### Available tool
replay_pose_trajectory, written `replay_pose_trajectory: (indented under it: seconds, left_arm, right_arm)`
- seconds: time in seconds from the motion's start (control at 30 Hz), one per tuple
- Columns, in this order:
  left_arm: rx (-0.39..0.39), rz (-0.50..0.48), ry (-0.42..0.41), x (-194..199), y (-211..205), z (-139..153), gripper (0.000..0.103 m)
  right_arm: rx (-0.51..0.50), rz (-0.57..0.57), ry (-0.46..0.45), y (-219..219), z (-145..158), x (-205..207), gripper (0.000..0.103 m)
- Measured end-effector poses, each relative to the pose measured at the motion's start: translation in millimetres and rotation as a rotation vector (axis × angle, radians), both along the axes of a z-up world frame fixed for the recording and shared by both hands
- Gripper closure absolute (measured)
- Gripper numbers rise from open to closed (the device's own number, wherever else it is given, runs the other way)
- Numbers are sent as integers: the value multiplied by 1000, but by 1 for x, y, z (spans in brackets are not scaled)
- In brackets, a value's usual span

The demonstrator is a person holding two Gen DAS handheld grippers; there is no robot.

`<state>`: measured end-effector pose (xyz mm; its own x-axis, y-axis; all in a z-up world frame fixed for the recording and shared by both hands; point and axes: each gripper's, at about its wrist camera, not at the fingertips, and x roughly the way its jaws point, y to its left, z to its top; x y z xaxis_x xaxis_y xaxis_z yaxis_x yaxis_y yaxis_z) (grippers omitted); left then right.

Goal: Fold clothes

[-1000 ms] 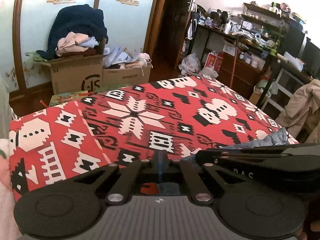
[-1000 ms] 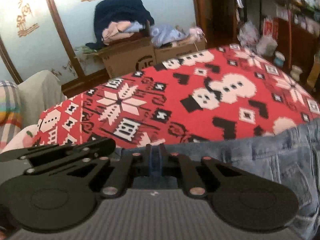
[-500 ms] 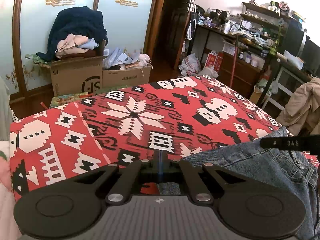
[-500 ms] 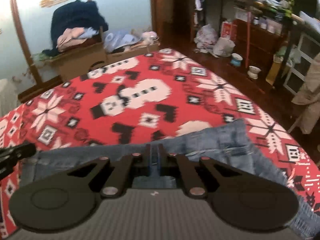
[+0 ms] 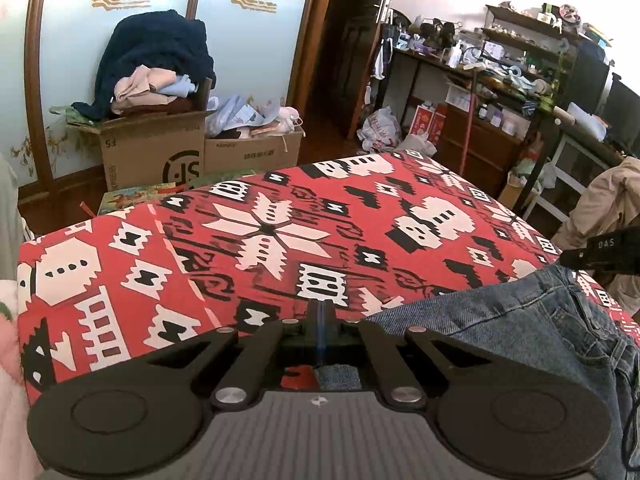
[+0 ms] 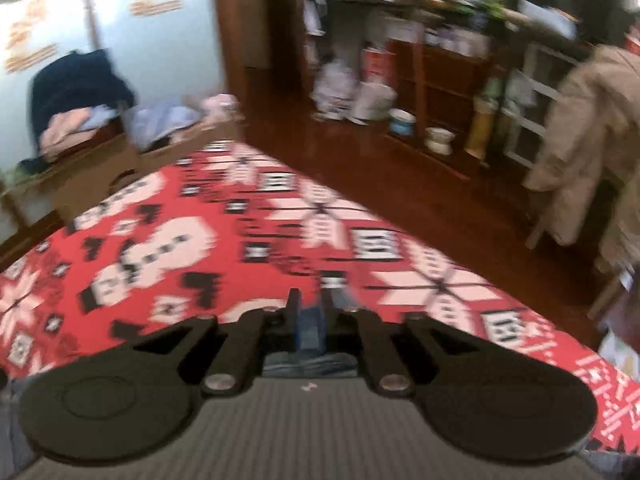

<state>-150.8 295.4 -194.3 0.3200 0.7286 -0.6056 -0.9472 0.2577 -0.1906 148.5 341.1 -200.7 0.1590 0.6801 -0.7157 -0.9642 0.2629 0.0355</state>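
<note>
Left wrist view: my left gripper [image 5: 320,312] has its 2 fingers drawn together, with no gap visible between them. Blue denim shows directly behind the fingertips, so the grip is on the near edge of the jeans [image 5: 532,320]. The jeans lie on the red patterned blanket [image 5: 224,248], spreading from my left gripper toward the right side of this view. A waistband seam and a pocket edge are visible on the upper surface of the denim. My right gripper [image 5: 576,257] enters at the right edge of this view, above the far corner of the jeans; only its dark outer face shows here.

Right wrist view: this picture is motion-blurred. My right gripper's 2 fingers sit close together with a fold of blue denim pinched between them. More denim is bunched just below the fingers, against the gripper body. The blanket extends ahead and to both sides.

Surroundings: 2 cardboard boxes [image 5: 160,156] stand on the floor beyond the blanket, with a heap of clothes [image 5: 156,64] on top. A beige coat [image 6: 580,140] hangs at the right.
</note>
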Motion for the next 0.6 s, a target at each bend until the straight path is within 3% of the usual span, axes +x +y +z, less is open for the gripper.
replay_pose_trajectory:
  seconds: [0.1,0.2,0.23,0.27,0.37,0.47,0.53,0.6]
  left_arm:
    - [0,0,1,0,0,0,100]
    - [5,-1,6,1,0,-1,100]
    - [7,-1,8,1,-1,-1,100]
    - [8,0,11,2,-1,-1,100]
    - [15,-3,17,2,-1,-1,100]
    - [24,-7,28,4,-2,-2,100]
    - [26,-9,30,4,-2,-2,100]
    - [21,-11,26,3,-1,-2,100]
  right_arm:
    - [0,-68,-1,1,1,16,65]
    - [1,-102,40,3,0,28,65]
    - [-2,-101,38,5,-1,27,87]
    - [-5,-99,37,7,-1,27,97]
    - [-15,-103,20,13,-5,25,97]
    - [8,-139,66,14,-11,32,96]
    - [16,-159,74,15,-12,32,90]
    - [34,-169,15,10,-5,27,81]
